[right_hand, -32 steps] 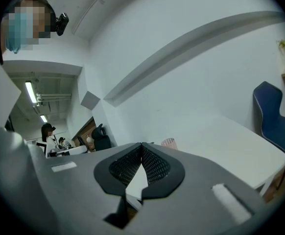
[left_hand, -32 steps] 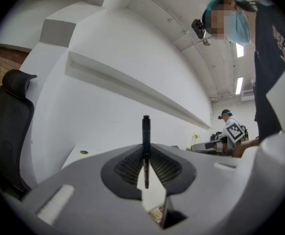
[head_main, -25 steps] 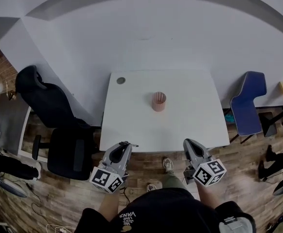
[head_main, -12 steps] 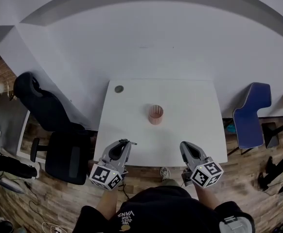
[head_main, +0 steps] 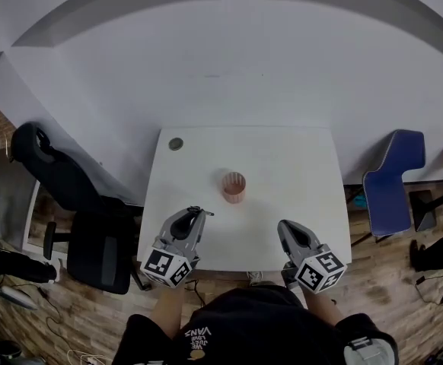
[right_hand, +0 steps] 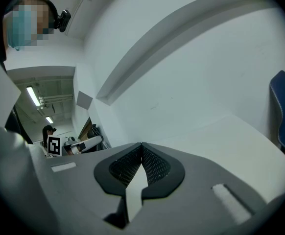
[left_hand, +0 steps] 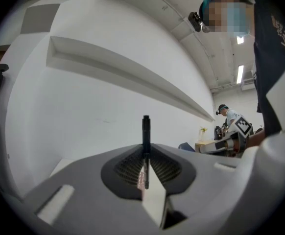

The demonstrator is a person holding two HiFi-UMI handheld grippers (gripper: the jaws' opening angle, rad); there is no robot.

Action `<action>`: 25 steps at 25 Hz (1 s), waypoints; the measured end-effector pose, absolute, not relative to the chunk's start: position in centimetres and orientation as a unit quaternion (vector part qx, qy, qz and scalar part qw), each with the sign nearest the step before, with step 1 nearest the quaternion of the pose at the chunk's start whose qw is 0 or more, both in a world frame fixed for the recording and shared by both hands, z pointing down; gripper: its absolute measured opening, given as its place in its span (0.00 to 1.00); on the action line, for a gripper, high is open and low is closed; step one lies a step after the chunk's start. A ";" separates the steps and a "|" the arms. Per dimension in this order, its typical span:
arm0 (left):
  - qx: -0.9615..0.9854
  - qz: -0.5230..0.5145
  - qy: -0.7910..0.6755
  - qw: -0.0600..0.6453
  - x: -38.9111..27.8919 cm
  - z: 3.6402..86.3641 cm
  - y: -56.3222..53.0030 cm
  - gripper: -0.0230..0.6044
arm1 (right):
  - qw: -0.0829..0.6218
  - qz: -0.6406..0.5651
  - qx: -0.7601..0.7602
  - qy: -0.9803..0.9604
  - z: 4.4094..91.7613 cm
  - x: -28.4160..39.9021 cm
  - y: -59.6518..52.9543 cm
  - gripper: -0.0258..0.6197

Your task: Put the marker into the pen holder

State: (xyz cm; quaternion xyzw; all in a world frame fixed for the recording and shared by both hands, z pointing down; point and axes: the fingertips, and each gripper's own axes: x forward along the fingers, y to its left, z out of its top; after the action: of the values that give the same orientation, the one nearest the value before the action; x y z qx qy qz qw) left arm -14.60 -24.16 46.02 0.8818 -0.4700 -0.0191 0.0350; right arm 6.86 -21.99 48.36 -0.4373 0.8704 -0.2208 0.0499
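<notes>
We pinch the marker in the left tool — end clear, ready for the holder — right tool pressed together, empty.

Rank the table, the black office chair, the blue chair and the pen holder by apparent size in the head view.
1. table
2. black office chair
3. blue chair
4. pen holder
Both chairs sit near the picture's curved edges, so the gap between them is less sure.

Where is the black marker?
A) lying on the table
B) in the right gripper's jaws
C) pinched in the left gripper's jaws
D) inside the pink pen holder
C: the left gripper view shows the marker upright, pinched between the jaws of the left gripper.
</notes>
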 end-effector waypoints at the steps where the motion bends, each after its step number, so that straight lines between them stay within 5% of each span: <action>1: 0.883 -0.019 -0.469 0.033 -14.4 46.0 -24.7 0.19 | 0.050 -0.221 -0.439 0.869 48.5 7.1 -22.2 0.04; 25: 0.898 0.032 -0.438 0.005 -8.1 50.3 -33.8 0.19 | 0.039 -0.230 -0.440 0.867 50.2 10.1 -26.2 0.04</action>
State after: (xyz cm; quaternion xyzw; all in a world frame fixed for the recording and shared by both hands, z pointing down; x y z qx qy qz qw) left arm -8.05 -33.81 50.25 0.8982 -0.4384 0.0323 0.0053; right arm 10.13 -26.18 50.23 -0.4403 0.8670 -0.2301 0.0391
